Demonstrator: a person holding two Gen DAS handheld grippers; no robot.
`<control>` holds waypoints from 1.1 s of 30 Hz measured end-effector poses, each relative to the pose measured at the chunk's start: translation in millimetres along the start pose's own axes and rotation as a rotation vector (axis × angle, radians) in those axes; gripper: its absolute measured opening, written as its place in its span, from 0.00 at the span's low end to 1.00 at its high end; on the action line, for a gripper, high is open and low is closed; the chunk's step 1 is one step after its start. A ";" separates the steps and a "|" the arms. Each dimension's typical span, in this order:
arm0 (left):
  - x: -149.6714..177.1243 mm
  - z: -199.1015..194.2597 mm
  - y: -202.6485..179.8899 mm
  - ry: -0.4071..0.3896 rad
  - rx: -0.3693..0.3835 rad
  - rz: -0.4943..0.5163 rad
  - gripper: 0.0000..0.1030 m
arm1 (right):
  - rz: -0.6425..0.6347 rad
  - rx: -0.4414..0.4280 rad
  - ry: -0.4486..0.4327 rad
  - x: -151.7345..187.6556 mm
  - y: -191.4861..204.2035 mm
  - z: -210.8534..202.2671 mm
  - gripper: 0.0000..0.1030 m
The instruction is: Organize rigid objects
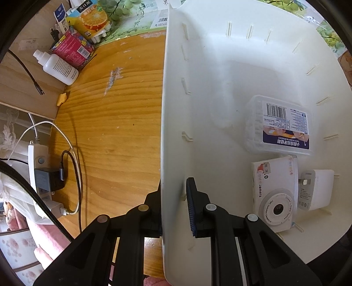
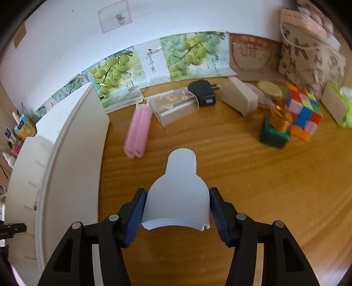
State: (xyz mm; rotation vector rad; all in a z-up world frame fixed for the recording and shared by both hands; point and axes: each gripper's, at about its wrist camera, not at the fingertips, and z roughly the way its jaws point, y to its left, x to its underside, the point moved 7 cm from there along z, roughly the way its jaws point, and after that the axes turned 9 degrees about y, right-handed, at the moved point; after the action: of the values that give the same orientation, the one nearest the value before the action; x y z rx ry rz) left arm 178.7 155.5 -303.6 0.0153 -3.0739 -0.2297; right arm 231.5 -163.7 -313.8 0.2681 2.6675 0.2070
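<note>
In the left wrist view, the left gripper (image 1: 173,206) has its jaws clamped on the near wall of a white storage bin (image 1: 176,110), one finger outside the wall and the blue-padded one inside. The bin stands on the wooden counter (image 1: 114,123). Inside it, toward the right side, lie a clear box with a barcode label (image 1: 279,125), a white toy-camera box (image 1: 275,193) just below it, and a white plug adapter (image 1: 316,189) touching that box on its right. On the counter to the left of the bin sit a white squeeze bottle (image 1: 58,67), a pink patterned can (image 1: 71,47) behind it, and an orange juice carton (image 1: 92,19) farther back; a power strip (image 1: 38,173) with a dark charger plugged in lies at the left edge. In the right wrist view, the right gripper (image 2: 178,211) has its jaws closed on a white bottle-shaped piece (image 2: 178,193), pads pressed to both of its sides, held over the counter (image 2: 220,167) just right of the bin (image 2: 72,154). Beyond it lie a pink foam roll (image 2: 138,134), a clear plastic case (image 2: 173,105), a black charger (image 2: 203,92), a beige block (image 2: 238,99), a gold-capped green bottle (image 2: 276,127) and a colourful puzzle cube (image 2: 304,112); this far part of the view is somewhat blurred.
</note>
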 end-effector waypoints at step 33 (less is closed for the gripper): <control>5.8 -3.8 -2.8 -0.040 0.023 0.068 0.18 | 0.143 -0.108 -0.054 50.9 -1.1 -71.4 0.32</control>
State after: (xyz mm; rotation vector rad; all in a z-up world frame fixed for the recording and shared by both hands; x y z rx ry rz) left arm 173.1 152.1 -299.9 -0.0935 -3.1102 -0.1936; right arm 154.5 -160.7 -271.9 0.4244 2.5753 0.3816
